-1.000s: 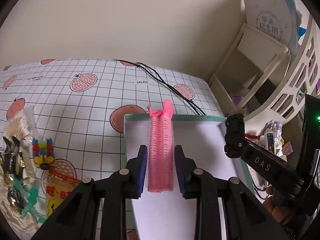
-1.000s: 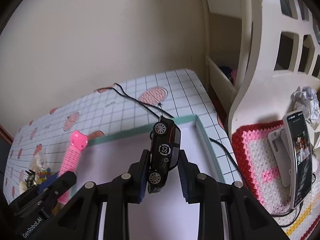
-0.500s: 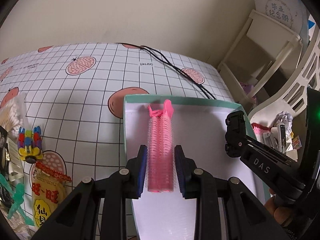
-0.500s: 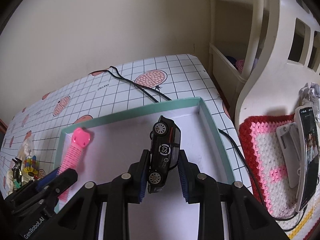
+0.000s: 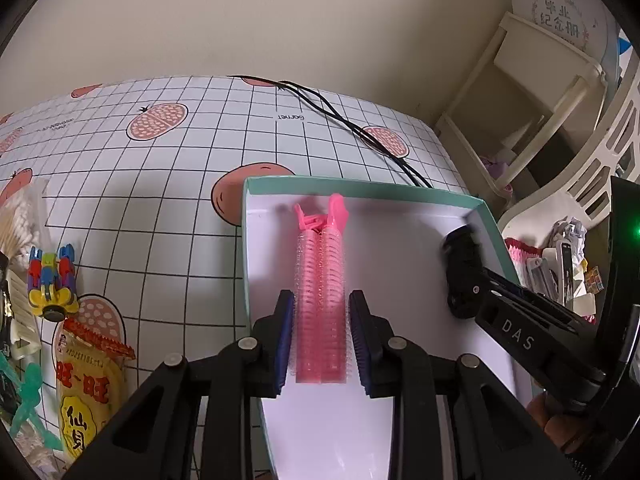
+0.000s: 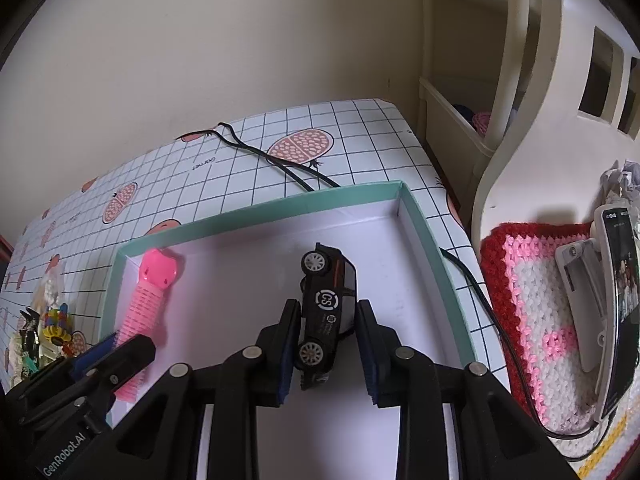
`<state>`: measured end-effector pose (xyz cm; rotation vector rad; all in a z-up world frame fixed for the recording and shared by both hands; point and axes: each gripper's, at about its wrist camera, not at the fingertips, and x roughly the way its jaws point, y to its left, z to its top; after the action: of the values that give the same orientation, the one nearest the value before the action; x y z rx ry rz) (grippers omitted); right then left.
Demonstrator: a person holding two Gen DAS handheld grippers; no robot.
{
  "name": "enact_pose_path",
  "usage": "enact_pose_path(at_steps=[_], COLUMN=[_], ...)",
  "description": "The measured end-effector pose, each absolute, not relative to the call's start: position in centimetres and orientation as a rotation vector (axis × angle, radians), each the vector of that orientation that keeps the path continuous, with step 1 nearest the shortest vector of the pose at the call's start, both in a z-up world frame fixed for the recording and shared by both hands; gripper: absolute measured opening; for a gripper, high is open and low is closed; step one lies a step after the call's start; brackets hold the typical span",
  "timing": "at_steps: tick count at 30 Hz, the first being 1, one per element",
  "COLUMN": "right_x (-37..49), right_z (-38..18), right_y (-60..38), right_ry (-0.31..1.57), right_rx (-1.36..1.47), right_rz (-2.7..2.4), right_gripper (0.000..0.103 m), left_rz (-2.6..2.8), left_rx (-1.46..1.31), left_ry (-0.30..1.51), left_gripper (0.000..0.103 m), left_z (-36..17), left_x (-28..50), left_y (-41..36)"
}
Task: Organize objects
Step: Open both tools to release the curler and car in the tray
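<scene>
A pink hair roller clip (image 5: 320, 248) sits lengthwise between the pads of my left gripper (image 5: 321, 300), which is shut on it. The roller hangs low inside a teal-rimmed white box (image 5: 360, 190), near the box's left wall. My right gripper (image 6: 329, 308) is shut on a black toy car (image 6: 326, 280), tipped on its side with its wheels to the left, low over the box floor near the right wall. The right wrist view also shows the roller (image 6: 148, 300) and the left gripper (image 6: 116, 344). The left wrist view shows the car (image 5: 460, 252) blurred.
Black cables (image 5: 360, 132) cross the gridded fruit-print tablecloth (image 5: 160, 200) behind the box. Left of the box lie a colourful toy (image 5: 52, 280), a yellow snack packet (image 5: 88, 392) and a bag of cotton swabs (image 5: 20, 220). Right of the table stand a white shelf (image 6: 520, 100) and a phone (image 6: 616, 300) on a crocheted mat (image 6: 532, 300).
Both grippers have sunk lower and tipped down into the box, each still holding its object. Most of that drop came in the first half second.
</scene>
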<state>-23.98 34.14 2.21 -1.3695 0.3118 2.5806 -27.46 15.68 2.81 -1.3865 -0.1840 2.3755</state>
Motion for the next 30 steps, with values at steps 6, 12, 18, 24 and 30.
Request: enact_pose_path(at_steps=[6,12,18,24,30], right_x=[-23.8,-23.5,-23.1,-23.1,-23.0], right_z=[2.6,3.4,4.5,4.5,4.5], right_y=[34.4,34.6,34.6,34.3,34.4], right_ry=[0.332,0.349,0.349,0.335,0.342], right_rx=[-1.367,-1.346,-1.311,-1.317,-1.304], right_rz=[2.596,2.609,2.631,2.634,2.633], right_gripper=[0.032,0.034,0.034,0.034,0.058], left_rz=[2.357,2.333,2.373,2.435,2.470], left_rx=[-1.396,-1.395,-1.350,-1.320,-1.346], left_ry=[-0.196,-0.214,-0.181,-0.150,-0.157], left_gripper=[0.029,0.030,0.030,0.045,0.060], left_z=[3.1,3.9,5.3,6.1,5.8], left_x=[-27.4,-27.4,-27.0,-27.3,-27.7], left_y=[15.6,15.4,15.1,14.5,13.6])
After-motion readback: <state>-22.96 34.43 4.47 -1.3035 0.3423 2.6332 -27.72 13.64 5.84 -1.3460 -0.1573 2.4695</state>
